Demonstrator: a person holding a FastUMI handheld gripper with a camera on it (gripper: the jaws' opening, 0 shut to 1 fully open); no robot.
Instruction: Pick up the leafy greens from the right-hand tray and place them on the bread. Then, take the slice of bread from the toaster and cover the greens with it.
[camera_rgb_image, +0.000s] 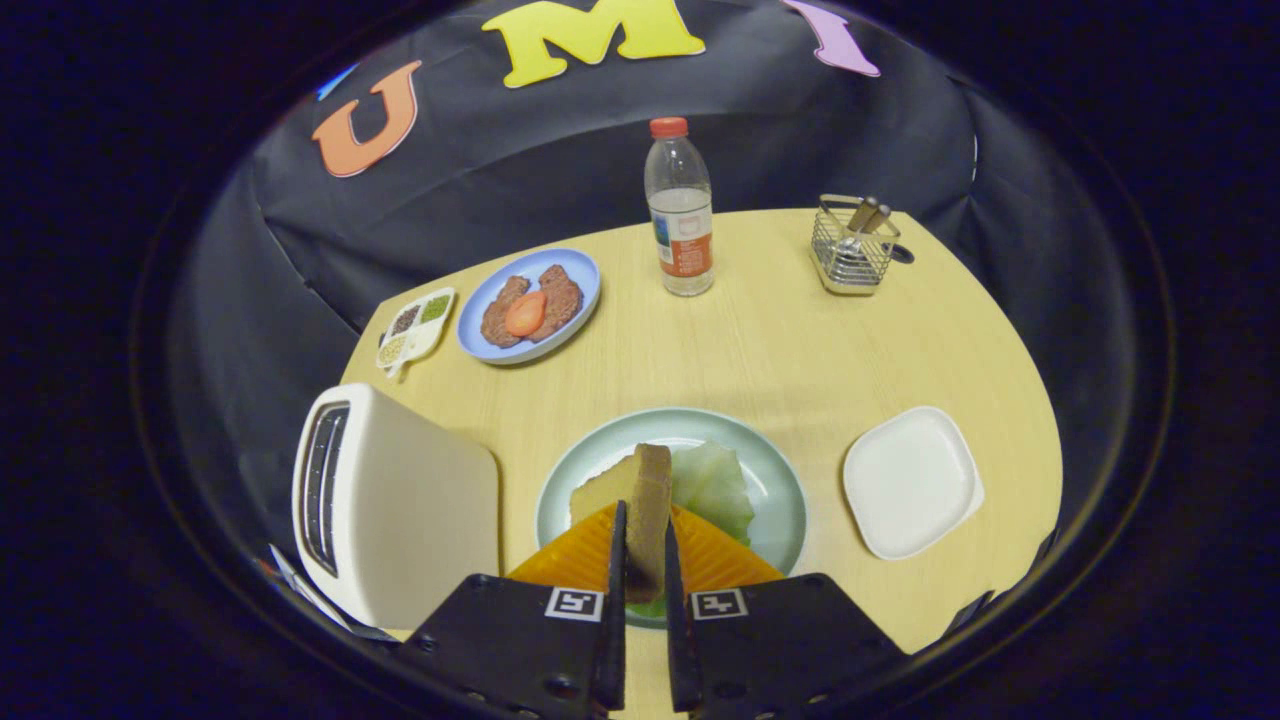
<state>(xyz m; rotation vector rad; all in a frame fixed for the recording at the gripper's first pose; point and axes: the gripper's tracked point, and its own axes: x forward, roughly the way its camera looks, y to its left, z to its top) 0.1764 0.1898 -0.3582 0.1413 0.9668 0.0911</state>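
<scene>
Gripper view: tool grips the bread slice above the plate; the greens already lie there, right tray empty. Only covering is left.

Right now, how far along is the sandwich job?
Done: leafy greens lie on the green plate, and the white tray on the right is bare. In hand: the hand-held gripper is shut on a bread slice, held upright over the plate. Left: lay it flat over the greens and release.
</scene>
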